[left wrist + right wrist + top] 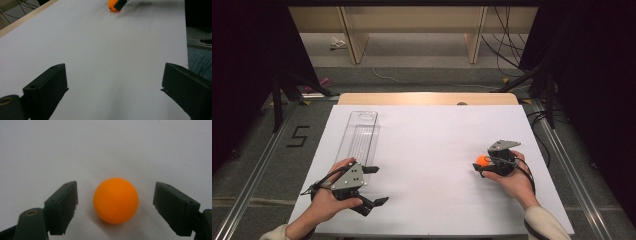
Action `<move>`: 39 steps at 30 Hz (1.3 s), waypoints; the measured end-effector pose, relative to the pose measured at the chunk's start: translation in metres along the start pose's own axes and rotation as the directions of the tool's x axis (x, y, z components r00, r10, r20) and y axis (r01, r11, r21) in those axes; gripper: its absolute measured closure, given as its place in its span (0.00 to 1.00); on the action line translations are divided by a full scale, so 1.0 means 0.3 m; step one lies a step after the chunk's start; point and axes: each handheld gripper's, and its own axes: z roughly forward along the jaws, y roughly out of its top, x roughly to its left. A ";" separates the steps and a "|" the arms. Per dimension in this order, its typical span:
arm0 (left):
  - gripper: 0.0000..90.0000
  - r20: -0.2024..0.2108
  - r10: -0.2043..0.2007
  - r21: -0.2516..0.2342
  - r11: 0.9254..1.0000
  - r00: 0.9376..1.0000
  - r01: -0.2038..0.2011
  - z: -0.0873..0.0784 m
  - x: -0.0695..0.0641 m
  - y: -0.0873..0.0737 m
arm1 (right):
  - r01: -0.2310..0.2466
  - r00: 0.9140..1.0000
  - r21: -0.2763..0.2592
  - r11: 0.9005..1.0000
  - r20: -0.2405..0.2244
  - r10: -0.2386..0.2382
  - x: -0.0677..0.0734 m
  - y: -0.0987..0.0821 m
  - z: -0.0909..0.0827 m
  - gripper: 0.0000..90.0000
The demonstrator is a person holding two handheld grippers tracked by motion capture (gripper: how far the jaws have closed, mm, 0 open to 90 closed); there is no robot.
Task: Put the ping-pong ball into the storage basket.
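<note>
An orange ball (pixel 115 200) rests on the white table sheet, between the two black jaws of my right gripper (pixel 115 206). There is a gap on each side of the ball, so the pads do not touch it and the gripper is open. From above, the ball (pixel 482 160) sits at the right of the table, just left of my right gripper (pixel 482 168). My left gripper (pixel 377 185) rests at the front left, open with nothing between its jaws. In the left gripper view the ball (pixel 113 5) lies far off across the sheet.
A clear plastic tray (pixel 359 134) lies lengthwise at the left of the white sheet (pixel 427 150), just beyond my left hand. The wooden table edge (pixel 427 98) runs along the back. Metal rails flank the table on both sides.
</note>
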 end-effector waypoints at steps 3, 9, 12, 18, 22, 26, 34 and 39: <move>0.06 0.000 0.001 0.002 1.000 1.000 -0.001 0.000 0.000 0.000 | 0.003 1.000 0.007 1.000 -0.002 -0.002 0.000 0.001 0.007 0.26; 0.06 0.001 0.000 0.002 1.000 1.000 0.000 0.000 0.000 0.000 | 0.006 1.000 0.012 1.000 -0.005 -0.006 -0.001 0.002 0.014 0.27; 0.06 0.001 0.002 0.003 1.000 1.000 -0.002 0.000 0.000 0.001 | 0.005 1.000 0.012 1.000 -0.007 -0.004 -0.003 0.001 0.014 0.28; 0.06 0.001 0.002 0.003 1.000 1.000 -0.002 0.001 0.000 0.001 | 0.000 1.000 0.017 1.000 -0.012 0.000 -0.001 -0.001 0.017 0.30; 0.06 0.001 0.003 0.004 1.000 1.000 -0.003 0.001 0.000 0.001 | -0.004 1.000 0.016 1.000 -0.015 0.004 -0.002 -0.001 0.016 0.32; 0.06 0.001 0.002 0.003 1.000 1.000 -0.002 0.000 -0.001 0.001 | -0.009 1.000 0.018 1.000 -0.017 0.009 -0.003 -0.002 0.015 0.35; 0.06 0.001 0.002 0.000 1.000 1.000 -0.002 0.000 -0.002 0.001 | -0.003 1.000 0.029 1.000 -0.020 0.003 -0.003 -0.004 0.017 0.43; 0.07 0.001 0.003 0.000 1.000 1.000 -0.003 0.000 -0.002 0.001 | -0.003 1.000 0.034 0.999 -0.019 0.004 -0.004 -0.006 0.018 0.47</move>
